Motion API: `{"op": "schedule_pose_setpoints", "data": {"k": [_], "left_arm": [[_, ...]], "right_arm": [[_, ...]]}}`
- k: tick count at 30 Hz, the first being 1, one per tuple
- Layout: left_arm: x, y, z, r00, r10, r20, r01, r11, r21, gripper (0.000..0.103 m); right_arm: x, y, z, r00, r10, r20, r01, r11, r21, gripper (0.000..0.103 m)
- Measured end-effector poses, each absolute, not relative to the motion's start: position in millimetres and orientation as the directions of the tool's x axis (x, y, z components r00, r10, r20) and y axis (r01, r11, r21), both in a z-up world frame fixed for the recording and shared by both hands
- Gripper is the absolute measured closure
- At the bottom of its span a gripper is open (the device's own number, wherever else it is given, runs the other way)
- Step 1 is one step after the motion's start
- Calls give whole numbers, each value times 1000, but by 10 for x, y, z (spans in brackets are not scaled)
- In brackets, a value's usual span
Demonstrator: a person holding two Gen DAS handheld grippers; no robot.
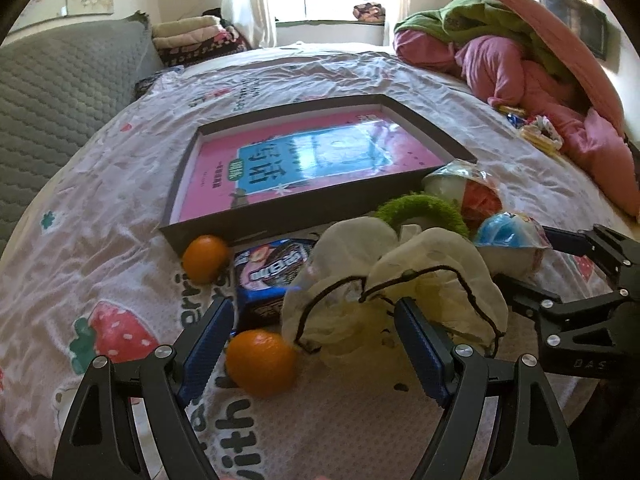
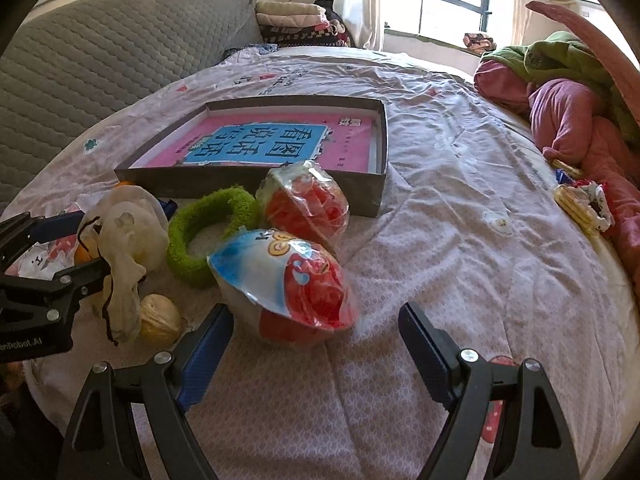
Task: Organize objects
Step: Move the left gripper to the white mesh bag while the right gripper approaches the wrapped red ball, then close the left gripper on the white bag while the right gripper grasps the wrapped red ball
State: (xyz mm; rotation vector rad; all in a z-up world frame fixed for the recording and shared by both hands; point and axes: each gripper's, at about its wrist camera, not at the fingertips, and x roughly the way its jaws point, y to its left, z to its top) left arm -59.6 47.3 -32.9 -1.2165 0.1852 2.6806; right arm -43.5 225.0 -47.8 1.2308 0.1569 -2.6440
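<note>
Both tongs stand spread wide above the bedsheet (image 2: 460, 184), pinching nothing. Between the fingers of the left gripper (image 1: 314, 334) lie the near orange (image 1: 262, 362) and the edge of a crumpled cream mesh bag (image 1: 400, 276) with a dark drawstring; the right finger's blue pad (image 1: 420, 350) sits against the bag's lower folds, though whether it touches cannot be told. Behind the orange rests a blue snack packet (image 1: 272, 276), and a second orange (image 1: 206, 258) lies against the front wall of the shallow dark box (image 1: 256, 220), which holds a pink book (image 1: 312, 160).

From the right wrist view, the right gripper (image 2: 316, 336) hovers low, its fingers flanking the near end of a plastic-wrapped red-and-blue package (image 2: 288, 284). A second wrapped red package (image 2: 306, 204) lies just behind it, touching the box. A green fuzzy ring (image 2: 200, 232) sits beside both. Left of the ring, the left gripper reaches in from the frame's edge toward the mesh bag, near a pale round ball (image 2: 160, 320).
</note>
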Motion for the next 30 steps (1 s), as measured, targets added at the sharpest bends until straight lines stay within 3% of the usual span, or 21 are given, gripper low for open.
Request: {"op": "schedule_pose_setpoints", "data": {"k": [4, 9, 16, 27, 30], "left_arm": [[-661, 476, -338, -628, 148, -764, -231, -973, 1, 20], [-702, 482, -340, -619, 178, -765, -247, -969, -25, 20], [-701, 507, -337, -610, 220, -761, -273, -960, -59, 20], [-682, 449, -317, -603, 271, -751, -280, -953, -119, 75], [-686, 429, -336, -586, 297, -754, -288, -946, -149, 82]], "right_arm": [[-469, 2251, -496, -620, -160, -768, 250, -968, 0, 21], [-469, 2213, -502, -624, -166, -764, 269, -963, -10, 36], [-408, 2135, -475, -658, -127, -742, 279, -957, -84, 44], [-377, 2171, -423, -663, -221, -715, 308, -951, 8, 46], [-365, 2180, -412, -666, -235, -708, 310, -951, 24, 46]]}}
